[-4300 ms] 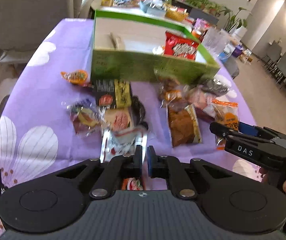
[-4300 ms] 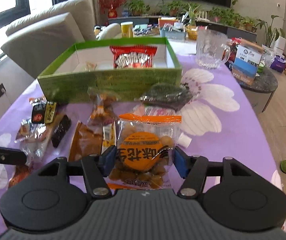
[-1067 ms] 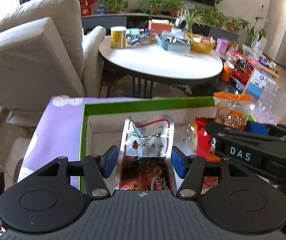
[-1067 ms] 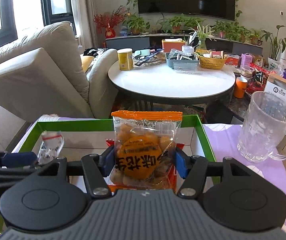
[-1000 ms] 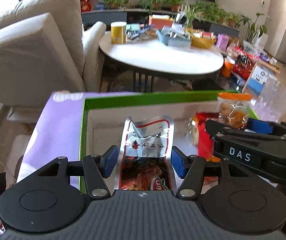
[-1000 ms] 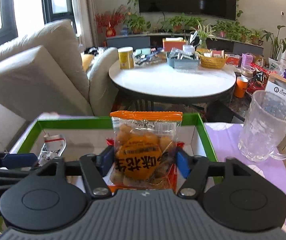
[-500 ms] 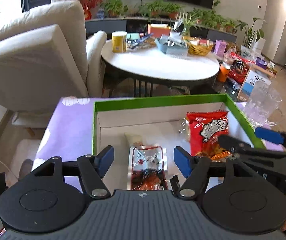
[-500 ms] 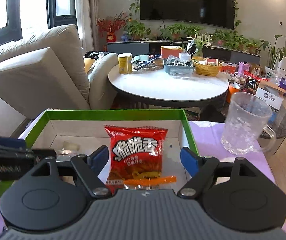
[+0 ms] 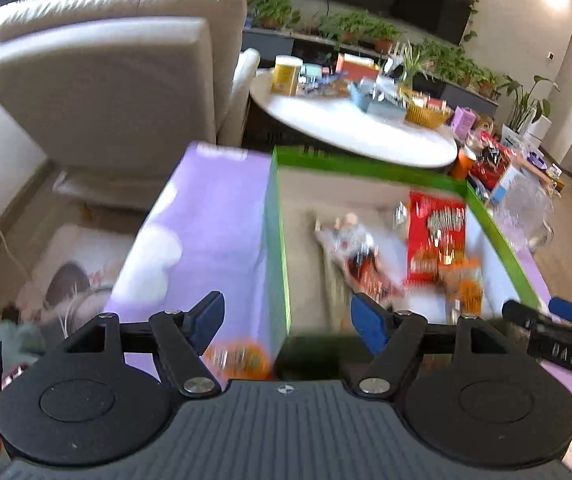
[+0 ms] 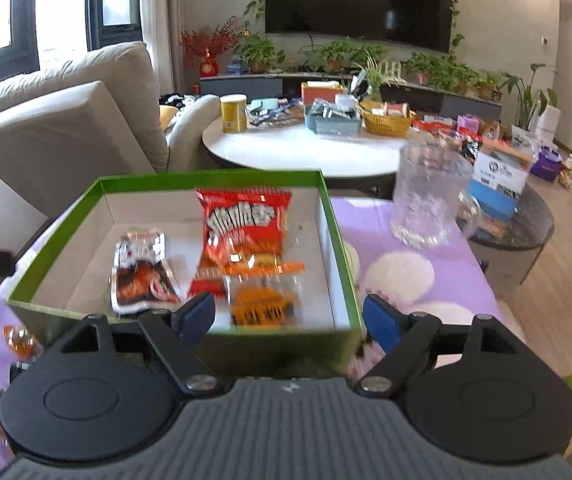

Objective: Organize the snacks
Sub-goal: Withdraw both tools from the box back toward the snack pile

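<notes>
Right wrist view: my right tool (image 10: 289, 320) hangs empty over the near wall of the green box (image 10: 335, 216), its jaws spreading wider with nothing between them — the orange-topped clear packet (image 10: 264, 294) it carried a second ago now lies on the box floor just ahead of the tips, overlapping the lower edge of the red snack bag (image 10: 242, 232). Ahead and to the left of that tool lies the silver-and-red sachet (image 10: 142, 276), let go by my left tool (image 9: 287, 316), whose jaws are likewise opening on nothing and which has drawn back toward the box's left wall. In the left wrist view, blurred by motion, the same three packs show inside the box, ahead and to the right of the tips. Two more snacks are stowed, then — but a small orange pack (image 10: 20, 338) still sits on the purple-clothed counter (image 10: 425, 288) outside the box, left of my right tool. I judge the sorting unfinished; both tools are free for the next pick.
</notes>
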Demonstrator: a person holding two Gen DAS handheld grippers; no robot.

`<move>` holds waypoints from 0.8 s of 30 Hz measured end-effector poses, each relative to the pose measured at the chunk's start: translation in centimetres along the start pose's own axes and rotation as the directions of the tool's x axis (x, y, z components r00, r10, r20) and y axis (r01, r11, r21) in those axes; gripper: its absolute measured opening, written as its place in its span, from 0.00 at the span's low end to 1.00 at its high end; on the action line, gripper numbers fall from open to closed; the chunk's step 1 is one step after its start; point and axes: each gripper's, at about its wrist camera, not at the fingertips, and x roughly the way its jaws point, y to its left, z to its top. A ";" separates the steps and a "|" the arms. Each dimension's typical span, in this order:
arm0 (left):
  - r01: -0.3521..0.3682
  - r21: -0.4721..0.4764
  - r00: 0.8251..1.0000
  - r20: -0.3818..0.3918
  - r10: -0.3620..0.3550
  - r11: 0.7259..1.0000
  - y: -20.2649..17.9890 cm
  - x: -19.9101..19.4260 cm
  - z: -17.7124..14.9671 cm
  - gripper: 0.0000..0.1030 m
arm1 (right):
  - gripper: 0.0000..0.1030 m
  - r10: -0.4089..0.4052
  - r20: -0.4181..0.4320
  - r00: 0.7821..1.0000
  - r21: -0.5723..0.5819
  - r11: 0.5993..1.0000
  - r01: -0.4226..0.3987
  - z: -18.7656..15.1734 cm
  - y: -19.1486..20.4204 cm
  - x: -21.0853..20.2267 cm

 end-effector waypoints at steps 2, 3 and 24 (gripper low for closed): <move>0.002 0.002 0.999 -0.032 -0.002 1.000 0.3 -0.3 -1.5 0.65 | 0.82 -0.001 -0.018 1.000 0.007 1.000 0.001 -0.7 -0.2 -0.2; 0.000 0.008 0.999 -0.046 0.001 1.000 0.4 -0.4 -2.2 0.65 | 0.82 -0.004 -0.026 1.000 0.009 1.000 0.004 -1.0 -0.2 -0.3; -0.037 0.003 0.991 -0.132 0.037 0.999 0.3 1.7 -7.9 0.55 | 0.82 0.022 -0.071 0.997 -0.022 0.999 -0.023 -5.6 -0.4 -4.0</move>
